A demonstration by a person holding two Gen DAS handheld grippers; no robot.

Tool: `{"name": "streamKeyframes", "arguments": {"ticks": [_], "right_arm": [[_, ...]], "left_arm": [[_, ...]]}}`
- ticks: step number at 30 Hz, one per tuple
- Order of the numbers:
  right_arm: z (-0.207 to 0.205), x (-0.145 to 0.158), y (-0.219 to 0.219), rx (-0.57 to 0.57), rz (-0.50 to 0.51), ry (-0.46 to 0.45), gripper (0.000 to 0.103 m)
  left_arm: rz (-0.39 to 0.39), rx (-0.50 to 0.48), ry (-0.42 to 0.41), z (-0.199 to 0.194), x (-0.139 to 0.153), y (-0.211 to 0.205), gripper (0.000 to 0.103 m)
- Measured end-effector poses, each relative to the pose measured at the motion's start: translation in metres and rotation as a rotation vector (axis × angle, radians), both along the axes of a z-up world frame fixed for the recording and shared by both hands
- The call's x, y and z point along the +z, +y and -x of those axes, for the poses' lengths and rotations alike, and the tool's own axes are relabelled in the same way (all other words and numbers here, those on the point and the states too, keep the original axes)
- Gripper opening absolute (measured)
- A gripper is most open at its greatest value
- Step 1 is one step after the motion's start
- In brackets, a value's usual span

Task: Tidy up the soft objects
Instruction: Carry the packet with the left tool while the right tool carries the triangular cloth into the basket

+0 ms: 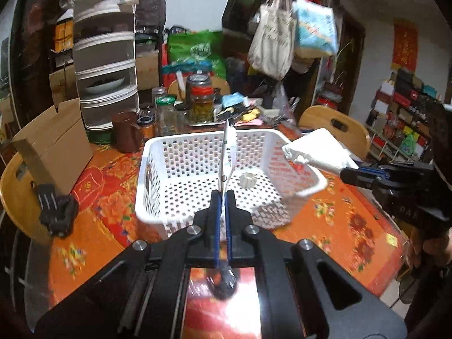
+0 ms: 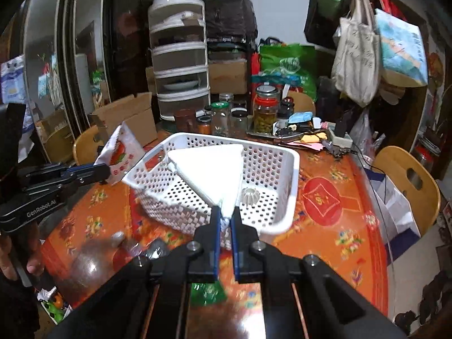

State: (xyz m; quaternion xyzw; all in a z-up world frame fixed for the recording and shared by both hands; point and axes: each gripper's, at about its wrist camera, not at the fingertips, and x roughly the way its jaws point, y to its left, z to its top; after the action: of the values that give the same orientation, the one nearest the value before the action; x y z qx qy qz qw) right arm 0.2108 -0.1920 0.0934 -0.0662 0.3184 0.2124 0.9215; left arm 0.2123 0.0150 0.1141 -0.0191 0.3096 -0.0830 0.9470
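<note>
Both our claws hold soft packets over the white basket.

Our left claw (image 1: pixel 223 195) pinches a red-printed tissue packet (image 2: pixel 120 152) at the basket's (image 1: pixel 158 152) nine o'clock rim; our right claw (image 2: pixel 226 214) grips a white tissue pack (image 2: pixel 212 166) at its three o'clock rim, above the orange counter (image 1: pixel 353 226).
</note>
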Motion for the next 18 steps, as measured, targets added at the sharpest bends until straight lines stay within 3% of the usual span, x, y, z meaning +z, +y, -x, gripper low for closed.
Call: {"name": "streamKeyframes", "arguments": {"ticks": [4, 9, 13, 18], "right_arm": [[-0.054, -0.007, 0.015, -0.032, 0.051, 0.084, 0.005], [-0.107, -0.042, 0.025, -0.069, 0.119, 0.211, 0.005], [-0.127, -0.066, 0.037, -0.077, 0.176, 0.269, 0.005], [-0.14, -0.081, 0.049, -0.067, 0.208, 0.304, 0.005]], "left_arm": [[0.009, 0.028, 0.107, -0.066, -0.002, 0.003, 0.003], [-0.039, 0.059, 0.242, -0.13, -0.028, 0.003, 0.003], [-0.067, 0.074, 0.334, -0.159, -0.061, 0.005, 0.003], [-0.078, 0.081, 0.362, -0.173, -0.08, 0.002, 0.003]]}}
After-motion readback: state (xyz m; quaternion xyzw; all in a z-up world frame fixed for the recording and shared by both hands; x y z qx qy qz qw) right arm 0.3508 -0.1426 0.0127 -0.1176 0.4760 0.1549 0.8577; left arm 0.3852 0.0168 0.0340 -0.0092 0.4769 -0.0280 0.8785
